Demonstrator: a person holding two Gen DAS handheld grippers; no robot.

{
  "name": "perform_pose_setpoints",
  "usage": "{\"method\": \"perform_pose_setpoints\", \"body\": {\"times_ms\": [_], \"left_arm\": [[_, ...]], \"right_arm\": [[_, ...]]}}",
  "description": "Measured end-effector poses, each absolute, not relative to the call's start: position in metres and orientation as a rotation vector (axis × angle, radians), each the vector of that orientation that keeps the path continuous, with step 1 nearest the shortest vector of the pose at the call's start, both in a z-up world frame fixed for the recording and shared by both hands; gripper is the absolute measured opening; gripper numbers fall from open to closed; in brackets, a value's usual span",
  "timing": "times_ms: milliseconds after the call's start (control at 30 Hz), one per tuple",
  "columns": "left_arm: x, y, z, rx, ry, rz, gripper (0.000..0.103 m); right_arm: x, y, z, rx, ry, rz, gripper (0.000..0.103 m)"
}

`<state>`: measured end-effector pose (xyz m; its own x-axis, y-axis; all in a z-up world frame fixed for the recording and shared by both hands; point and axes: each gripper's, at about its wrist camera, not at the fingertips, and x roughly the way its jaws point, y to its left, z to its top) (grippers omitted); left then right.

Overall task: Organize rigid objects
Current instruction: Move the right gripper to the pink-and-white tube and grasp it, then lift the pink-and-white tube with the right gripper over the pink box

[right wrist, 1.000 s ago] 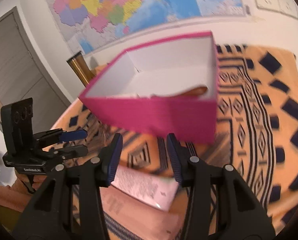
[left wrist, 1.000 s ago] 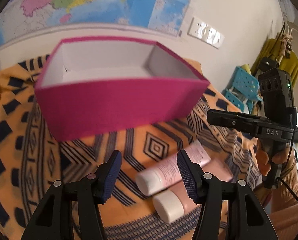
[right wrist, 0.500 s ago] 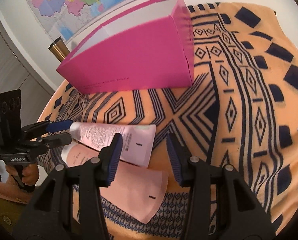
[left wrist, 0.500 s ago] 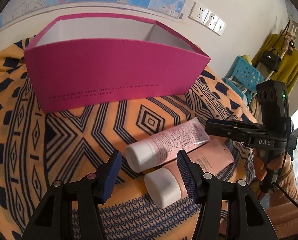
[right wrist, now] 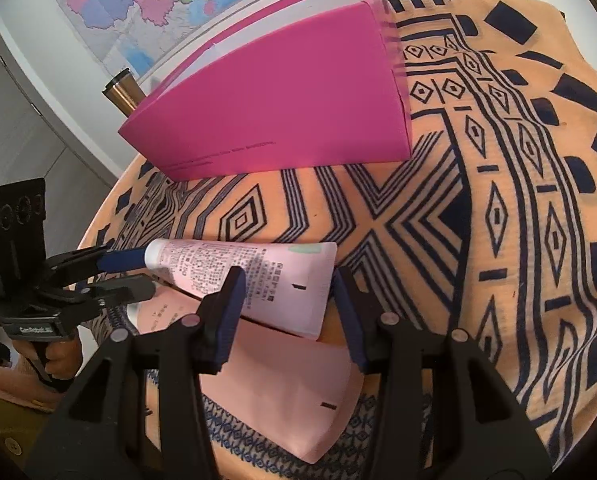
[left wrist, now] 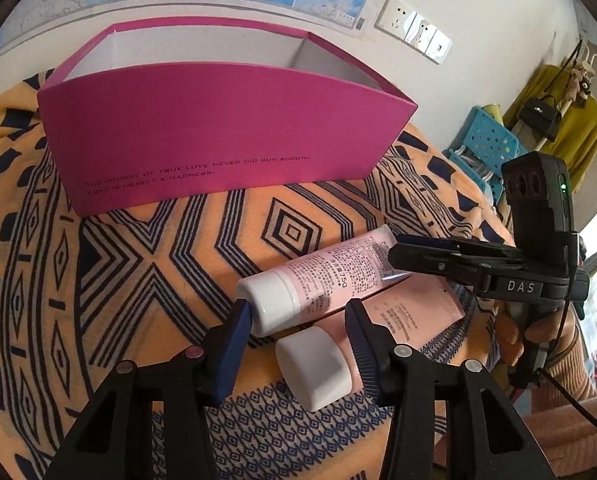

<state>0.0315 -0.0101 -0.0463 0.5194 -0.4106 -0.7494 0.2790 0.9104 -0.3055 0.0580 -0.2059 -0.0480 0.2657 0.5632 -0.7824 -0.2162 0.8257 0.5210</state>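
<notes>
Two pink tubes with white caps lie side by side on the patterned cloth. The pale pink tube [left wrist: 322,276] [right wrist: 250,276] lies nearer the box; the salmon tube [left wrist: 402,316] [right wrist: 294,384] lies in front of it. My left gripper [left wrist: 298,336] is open, its fingers either side of both caps, low over the cloth. My right gripper [right wrist: 286,304] is open, straddling the flat crimped end of the pale tube. A magenta open-top box [left wrist: 218,136] [right wrist: 282,108] stands behind, white inside; its floor is hidden.
The orange and navy cloth [left wrist: 138,272] covers the table. A brass-coloured cylinder [right wrist: 124,90] stands behind the box at the left. A wall with a map and sockets is behind. Blue crates [left wrist: 486,140] and a coat rack are off to the right.
Both grippers dropped from above the box to the tubes in front of it. The left now frames the caps, the right the pale tube's flat end. The tubes have not moved.
</notes>
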Motion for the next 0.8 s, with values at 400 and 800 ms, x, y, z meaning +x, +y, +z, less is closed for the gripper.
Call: {"method": "perform_pose_setpoints", "body": {"times_ms": [400, 800], "left_arm": [[0.035, -0.002, -0.048, -0.187, 0.941, -0.372, 0.047], [0.031, 0.002, -0.043, -0.186, 0.933, -0.370, 0.035]], "right_arm": [[0.057, -0.207, -0.049, 0.371, 1.190, 0.559, 0.049], [0.056, -0.209, -0.050, 0.382, 1.186, 0.558, 0.049]]}}
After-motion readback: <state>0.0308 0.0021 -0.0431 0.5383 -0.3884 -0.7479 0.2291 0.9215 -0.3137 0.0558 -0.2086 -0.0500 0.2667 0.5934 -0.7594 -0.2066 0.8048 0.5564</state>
